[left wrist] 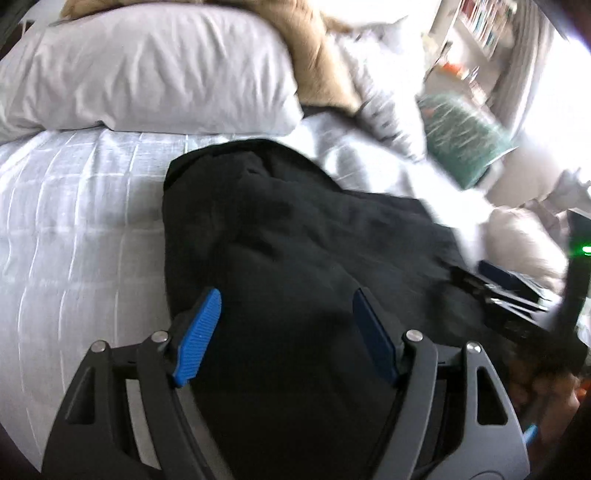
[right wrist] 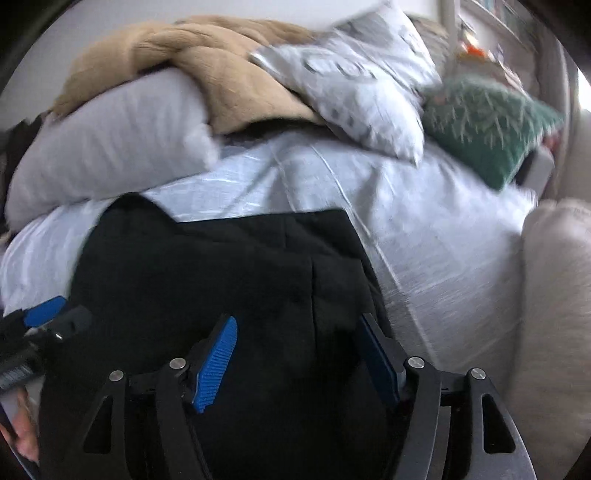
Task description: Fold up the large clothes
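Observation:
A large black garment [left wrist: 295, 236] lies bunched on a white quilted bed [left wrist: 74, 206]. My left gripper [left wrist: 286, 299] is open and empty just above the garment's near part. The right gripper shows at the right edge of the left wrist view [left wrist: 506, 284], low over the garment's right side. In the right wrist view the garment [right wrist: 221, 266] fills the lower middle, with a straight far edge. My right gripper [right wrist: 297, 325] is open and empty above it. The left gripper shows at the left edge of that view [right wrist: 44, 317]. Both views are motion-blurred.
Pillows are piled at the head of the bed: a white pillow [right wrist: 107, 147], a tan fleece blanket [right wrist: 229, 74], a patterned pillow [right wrist: 354, 85] and a green cushion [right wrist: 491, 122]. A beige cushion [right wrist: 554, 295] lies at the right. A bookshelf [left wrist: 484, 26] stands behind.

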Demonstrator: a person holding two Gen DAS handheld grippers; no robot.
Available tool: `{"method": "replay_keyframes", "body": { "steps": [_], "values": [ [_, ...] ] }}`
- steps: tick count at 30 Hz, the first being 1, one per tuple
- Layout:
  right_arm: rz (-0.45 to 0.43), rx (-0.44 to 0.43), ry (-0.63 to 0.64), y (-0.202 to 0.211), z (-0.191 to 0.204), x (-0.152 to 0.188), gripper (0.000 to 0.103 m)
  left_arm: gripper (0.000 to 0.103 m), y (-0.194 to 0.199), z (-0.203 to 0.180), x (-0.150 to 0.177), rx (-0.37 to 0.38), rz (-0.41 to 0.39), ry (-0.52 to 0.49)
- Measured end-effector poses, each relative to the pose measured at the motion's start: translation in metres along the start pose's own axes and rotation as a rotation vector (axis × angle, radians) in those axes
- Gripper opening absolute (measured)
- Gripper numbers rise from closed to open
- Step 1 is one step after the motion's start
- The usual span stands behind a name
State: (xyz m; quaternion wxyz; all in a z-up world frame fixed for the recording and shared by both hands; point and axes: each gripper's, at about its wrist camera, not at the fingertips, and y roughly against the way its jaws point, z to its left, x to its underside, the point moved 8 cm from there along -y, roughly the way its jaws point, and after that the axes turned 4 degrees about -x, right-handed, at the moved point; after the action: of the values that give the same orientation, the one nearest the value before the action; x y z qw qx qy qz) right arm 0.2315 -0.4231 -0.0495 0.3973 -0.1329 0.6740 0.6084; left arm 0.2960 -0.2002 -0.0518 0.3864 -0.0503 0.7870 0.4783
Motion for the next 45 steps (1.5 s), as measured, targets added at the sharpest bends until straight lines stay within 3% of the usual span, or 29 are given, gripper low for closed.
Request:
{"method": "replay_keyframes", "body": {
  "steps": [1,3,7,9,11,13,15,19,20,22,23,24,27,31,34,37,38,40,42,45],
  "values": [
    [0.002,-0.012,0.01,0.008,0.003,0.002,0.069,0.074,0.02,-0.001,0.008,0.009,-0.021,-0.013],
    [0.009,-0.046,0.031,0.035,0.01,0.011,0.069,0.062,0.049,-0.007,0.025,0.028,-0.036,-0.055],
    [0.025,-0.074,0.056,0.078,0.017,0.035,0.069,0.048,0.09,-0.031,0.063,0.11,-0.027,-0.176],
    [0.041,-0.089,0.034,0.088,0.016,0.049,0.069,0.036,0.09,-0.046,0.078,0.155,0.01,-0.224],
    [0.08,-0.093,0.012,0.091,0.014,0.068,0.069,0.033,0.078,-0.057,0.098,0.182,0.082,-0.238],
    [0.115,-0.081,0.007,0.088,0.011,0.084,0.069,0.033,0.07,-0.059,0.11,0.145,0.057,-0.257],
    [0.144,-0.052,0.008,0.082,0.004,0.099,0.069,0.035,0.055,-0.059,0.12,0.127,0.086,-0.231],
    [0.174,0.002,0.007,0.078,-0.013,0.11,0.069,0.036,0.05,-0.069,0.127,0.004,0.063,-0.311],
    [0.173,0.006,-0.009,0.082,-0.018,0.11,0.069,0.043,0.056,-0.07,0.122,0.013,0.069,-0.288],
    [0.179,-0.016,-0.067,0.093,-0.028,0.115,0.07,0.069,0.07,-0.065,0.111,0.05,0.088,-0.223],
    [0.185,-0.041,-0.109,0.098,-0.034,0.118,0.074,0.087,0.075,-0.058,0.104,0.058,0.102,-0.177],
    [0.188,-0.059,-0.138,0.101,-0.038,0.12,0.079,0.088,0.078,-0.051,0.099,0.071,0.107,-0.14],
    [0.222,-0.136,-0.268,0.103,-0.052,0.134,0.082,0.089,0.073,-0.024,0.084,0.114,0.149,-0.003],
    [0.313,-0.23,-0.415,0.082,-0.056,0.151,0.082,0.089,0.03,0.016,0.085,0.138,0.265,0.201],
    [0.351,-0.268,-0.473,0.065,-0.053,0.157,0.083,0.091,0.004,0.029,0.094,0.306,0.316,0.399],
    [0.37,-0.342,-0.517,0.049,-0.043,0.16,0.084,0.094,-0.017,0.035,0.097,0.398,0.329,0.551],
    [0.375,-0.345,-0.521,0.043,-0.04,0.16,0.084,0.092,-0.02,0.035,0.098,0.414,0.326,0.579],
    [0.356,-0.33,-0.485,0.041,-0.035,0.156,0.074,0.078,-0.015,0.034,0.096,0.377,0.29,0.567],
    [0.325,-0.304,-0.415,0.049,-0.024,0.148,0.057,0.06,-0.002,0.03,0.093,0.356,0.251,0.524],
    [0.285,-0.294,-0.346,0.064,-0.008,0.139,0.049,0.056,0.026,0.03,0.085,0.33,0.204,0.479]
  ]
}}
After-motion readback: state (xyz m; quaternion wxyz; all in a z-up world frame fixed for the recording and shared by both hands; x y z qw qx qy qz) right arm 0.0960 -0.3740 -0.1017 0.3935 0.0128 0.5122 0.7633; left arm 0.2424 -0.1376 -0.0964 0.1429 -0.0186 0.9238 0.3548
